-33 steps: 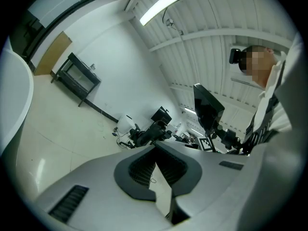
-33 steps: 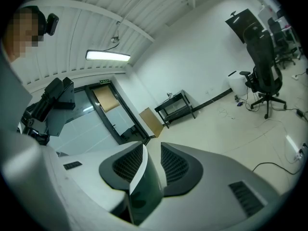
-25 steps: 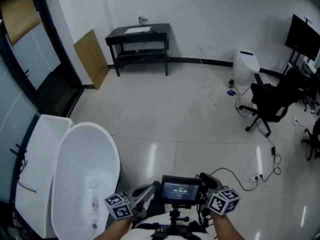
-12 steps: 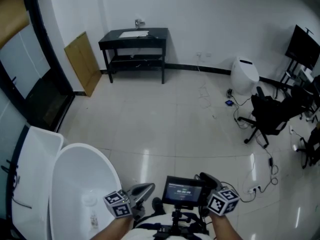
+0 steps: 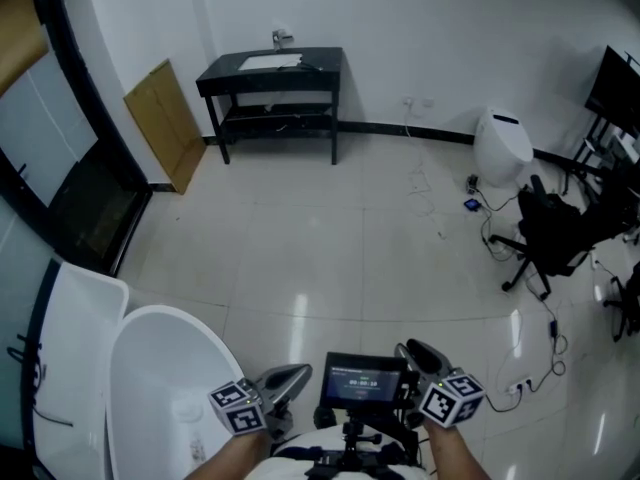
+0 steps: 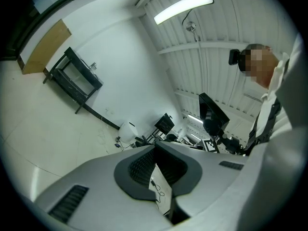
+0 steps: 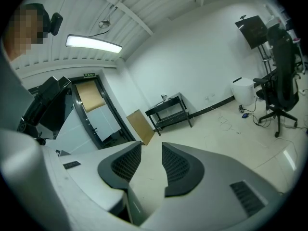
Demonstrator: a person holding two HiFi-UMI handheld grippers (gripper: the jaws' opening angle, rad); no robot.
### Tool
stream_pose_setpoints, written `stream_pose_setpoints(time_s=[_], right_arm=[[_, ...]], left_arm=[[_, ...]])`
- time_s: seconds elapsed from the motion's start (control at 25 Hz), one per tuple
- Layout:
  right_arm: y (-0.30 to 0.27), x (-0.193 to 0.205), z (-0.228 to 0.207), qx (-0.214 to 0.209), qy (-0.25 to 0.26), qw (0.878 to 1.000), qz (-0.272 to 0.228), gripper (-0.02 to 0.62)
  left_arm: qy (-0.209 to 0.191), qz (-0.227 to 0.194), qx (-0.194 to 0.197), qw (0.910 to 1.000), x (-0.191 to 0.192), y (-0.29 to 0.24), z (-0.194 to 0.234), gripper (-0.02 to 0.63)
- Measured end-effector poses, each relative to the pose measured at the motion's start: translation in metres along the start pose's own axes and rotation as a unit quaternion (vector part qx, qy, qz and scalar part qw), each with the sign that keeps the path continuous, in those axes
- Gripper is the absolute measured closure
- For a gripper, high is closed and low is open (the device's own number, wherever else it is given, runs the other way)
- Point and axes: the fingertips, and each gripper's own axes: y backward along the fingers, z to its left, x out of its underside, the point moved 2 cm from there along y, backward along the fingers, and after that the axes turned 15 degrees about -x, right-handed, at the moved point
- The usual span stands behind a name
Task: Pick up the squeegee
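Note:
No squeegee can be made out in any view. Both grippers are held low at the bottom edge of the head view, over a shiny pale floor. My left gripper [image 5: 285,380] [image 6: 155,150] points level into the room; its tips meet and nothing is between them. My right gripper [image 5: 422,353] [image 7: 151,150] points slightly down toward a black table [image 7: 169,110]. Its jaws have just been opening and stand apart with only floor showing between the ribbed pads. A small screen [image 5: 363,380] sits between the two grippers. A small object [image 5: 281,38] on the far table is too small to tell.
A black two-shelf table [image 5: 272,68] stands against the far wall beside a leaning brown board [image 5: 165,123]. A white tub [image 5: 150,388] lies close at the left. To the right are a white rounded unit [image 5: 502,138], a black office chair [image 5: 560,228] and floor cables [image 5: 530,368].
The whole view has shifted: the white tub has slid down and left in the picture. Both grippers keep the same place at the bottom edge.

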Motion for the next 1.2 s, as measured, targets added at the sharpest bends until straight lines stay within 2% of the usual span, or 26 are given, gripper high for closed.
stream_pose_setpoints(time_s=[0.24,0.48,0.68,0.92,1.2], right_arm=[[-0.053,-0.041,-0.059,-0.019,-0.008,1.0,0.009,0.454],[-0.109,-0.116,-0.113,-0.056,0.007,0.998,0.017,0.446],[-0.134,-0.16,-0.158,-0.065,0.016,0.997,0.021,0.446],[-0.148,-0.184,-0.211,-0.058,0.002,0.998,0.027,0.446],[-0.192,-0.206,-0.241,-0.051,-0.006,0.998,0.033,0.446]], left_arm=[[-0.002,-0.014,-0.028,0.9995,-0.04,-0.059,0.028,0.609],[-0.01,-0.034,-0.052,0.998,-0.097,-0.137,0.047,0.609],[0.006,-0.045,-0.055,0.9975,-0.126,-0.198,0.06,0.609],[0.005,-0.035,-0.058,0.9977,-0.15,-0.26,0.066,0.609],[0.01,-0.023,-0.06,0.9979,-0.184,-0.299,0.105,0.609]])
